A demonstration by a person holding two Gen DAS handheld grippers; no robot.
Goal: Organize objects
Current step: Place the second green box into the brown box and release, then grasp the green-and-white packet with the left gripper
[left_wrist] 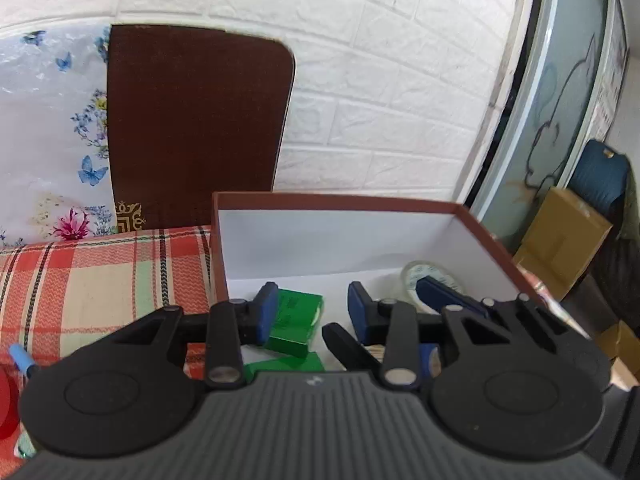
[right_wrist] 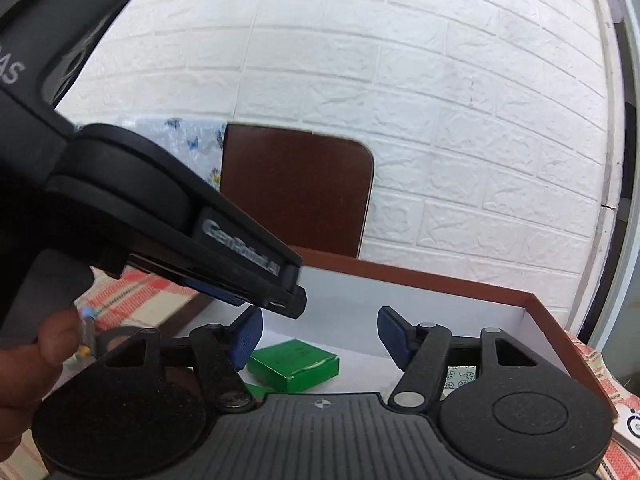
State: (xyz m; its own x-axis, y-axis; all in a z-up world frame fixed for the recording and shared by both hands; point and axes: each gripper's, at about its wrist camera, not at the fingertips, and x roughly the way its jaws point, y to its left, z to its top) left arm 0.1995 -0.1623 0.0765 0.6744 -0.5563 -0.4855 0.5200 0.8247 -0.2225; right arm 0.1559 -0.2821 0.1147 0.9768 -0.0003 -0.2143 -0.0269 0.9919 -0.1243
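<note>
A brown box with a white inside stands on the plaid cloth; it also shows in the right wrist view. Inside lie green packets and a clear tape roll. My left gripper is open and empty, held over the box above the green packets. My right gripper is open and empty, also over the box. The other gripper's fingers reach into the left wrist view at the right. The left gripper's body crosses the right wrist view at the left.
A red plaid cloth covers the table. A blue pen lies at the left. A dark brown panel leans on the white brick wall. Cardboard boxes stand at the right by a glass door.
</note>
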